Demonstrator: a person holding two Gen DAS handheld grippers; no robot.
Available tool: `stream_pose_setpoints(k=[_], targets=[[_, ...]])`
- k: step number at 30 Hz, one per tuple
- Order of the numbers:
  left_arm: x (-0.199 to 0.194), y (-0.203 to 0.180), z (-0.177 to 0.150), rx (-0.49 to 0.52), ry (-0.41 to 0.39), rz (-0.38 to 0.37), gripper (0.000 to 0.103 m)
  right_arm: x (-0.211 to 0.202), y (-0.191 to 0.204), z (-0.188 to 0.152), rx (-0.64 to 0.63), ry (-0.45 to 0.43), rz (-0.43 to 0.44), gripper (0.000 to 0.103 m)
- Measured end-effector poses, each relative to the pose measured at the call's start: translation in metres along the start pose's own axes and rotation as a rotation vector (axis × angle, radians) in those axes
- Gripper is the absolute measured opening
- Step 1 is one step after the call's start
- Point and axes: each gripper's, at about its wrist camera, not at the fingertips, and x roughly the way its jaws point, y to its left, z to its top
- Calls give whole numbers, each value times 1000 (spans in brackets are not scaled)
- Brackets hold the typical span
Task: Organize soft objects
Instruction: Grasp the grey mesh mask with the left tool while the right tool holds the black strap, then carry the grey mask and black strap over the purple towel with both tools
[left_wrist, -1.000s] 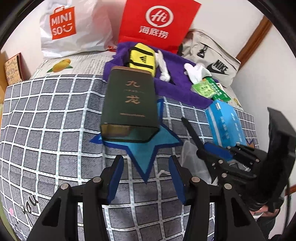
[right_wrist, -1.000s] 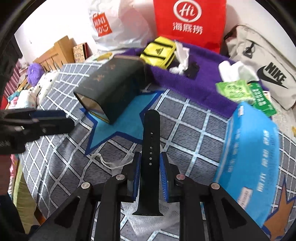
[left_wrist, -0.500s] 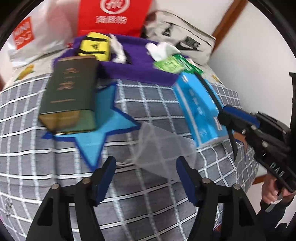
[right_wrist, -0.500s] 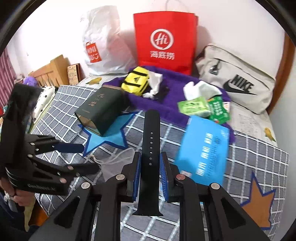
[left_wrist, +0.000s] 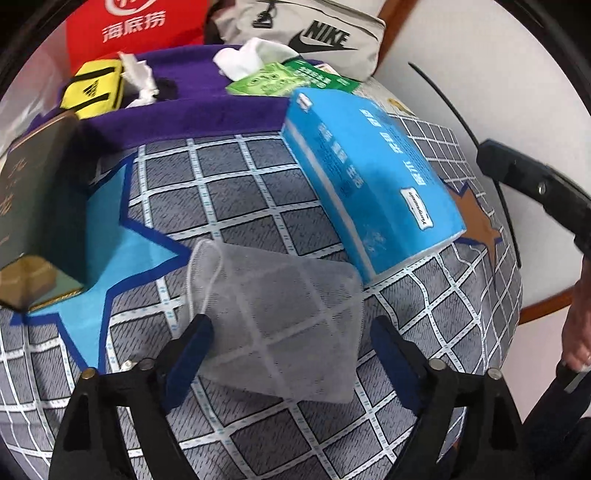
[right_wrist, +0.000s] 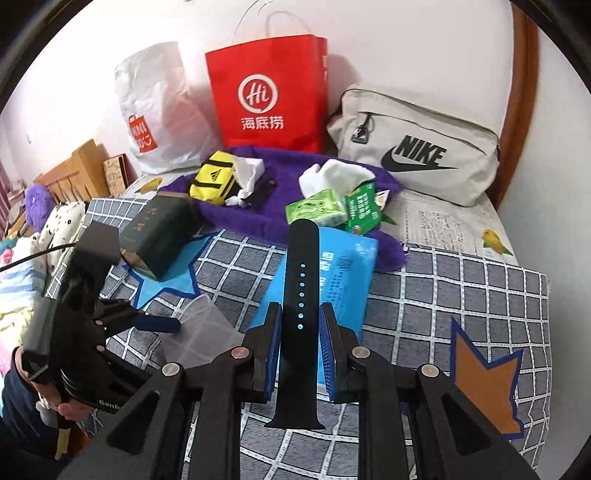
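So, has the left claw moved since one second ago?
Yes. The left claw has swung to its right: before, it faced the dark green box on the blue star; now it sits open around the mesh pouch.

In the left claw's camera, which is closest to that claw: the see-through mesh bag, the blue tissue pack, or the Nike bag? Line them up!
1. Mesh bag, lying between the open left claw fingers.
2. Blue tissue pack, just behind, to the right.
3. Nike bag, far back by the wall.
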Motion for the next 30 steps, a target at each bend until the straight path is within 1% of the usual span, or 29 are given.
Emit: stream_pose_setpoints(k=[5, 7, 10, 12, 13, 15, 16, 18, 20, 24, 30], targets=[[9, -9, 2, 51, 4, 60, 95, 1, -5, -1, 9, 1, 2, 21], [14, -17, 2, 93, 15, 104, 95, 3, -5, -1, 13, 5, 5, 20], [16, -21, 3, 112, 12, 148, 93, 4, -6, -2, 19, 11, 11, 20], [14, -21, 2, 119, 0, 175, 81, 4, -7, -3, 19, 16, 10, 20], [12, -22, 2, 116, -5, 177, 77, 5, -7, -3, 20, 18, 10, 20], [6, -16, 2, 112, -21, 178, 51, 4, -7, -2, 20, 19, 11, 20], [4, -11, 4, 98, -21, 180, 46, 4, -7, -1, 21, 18, 12, 20], [0, -2, 7, 79, -20, 189, 21, 2, -5, 1, 18, 11, 15, 20], [-5, 7, 8, 53, -18, 193, 11, 1, -4, 4, 15, 5, 19, 20], [-20, 17, 6, 39, -42, 186, 10, 1, -1, 10, 11, -4, 27, 20], [-43, 17, 18, 31, -93, 176, 10, 4, 4, 19, -2, -5, 39, 20]])
